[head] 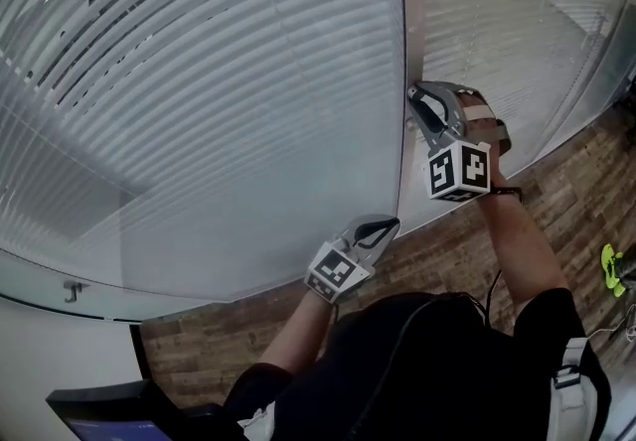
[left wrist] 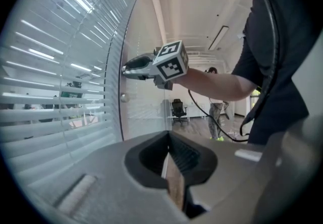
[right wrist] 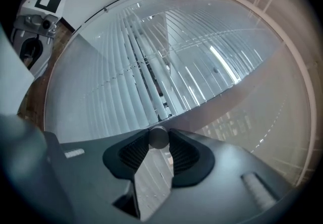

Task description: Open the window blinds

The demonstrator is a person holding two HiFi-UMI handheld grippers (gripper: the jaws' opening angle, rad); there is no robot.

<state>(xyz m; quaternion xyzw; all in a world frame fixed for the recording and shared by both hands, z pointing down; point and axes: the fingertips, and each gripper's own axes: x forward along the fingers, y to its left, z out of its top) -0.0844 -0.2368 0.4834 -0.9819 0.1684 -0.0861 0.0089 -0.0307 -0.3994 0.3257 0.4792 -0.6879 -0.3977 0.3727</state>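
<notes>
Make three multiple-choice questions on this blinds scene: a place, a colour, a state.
1. Where is the round knob? A. pinched in the right claw B. on a shelf C. on a desk
2. What colour is the floor? A. grey B. brown C. white
3. The left claw is: A. wide open B. gripping a cord C. shut, empty
Answers: A, right gripper view shows it pinched; B, brown planks below the blinds; C, its tips meet on nothing.
</notes>
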